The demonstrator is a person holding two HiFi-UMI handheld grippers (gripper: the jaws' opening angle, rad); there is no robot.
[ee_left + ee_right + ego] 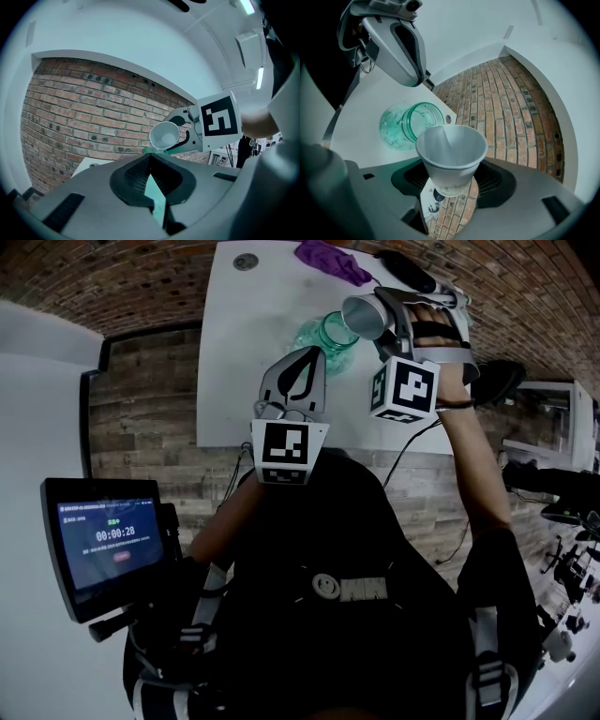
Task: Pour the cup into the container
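Note:
A white paper cup [361, 315] [451, 154] is tipped on its side, its mouth facing the teal glass jar [323, 337] [405, 124]. My right gripper [377, 317] [451, 183] is shut on the cup's lower wall and holds it just above and beside the jar's open mouth. I see nothing inside the cup [164, 135]. The jar stands on the white table [244, 362]. My left gripper [312, 352] [150, 157] [424, 82] hovers at the jar's near side with its tips together, holding nothing. The jar's rim [149, 151] peeks over those tips.
A purple cloth [330, 261] and a black object [405, 270] lie at the table's far end, near a round cable hole [246, 262]. A screen on a stand [108, 542] sits at my lower left. Brick floor surrounds the table.

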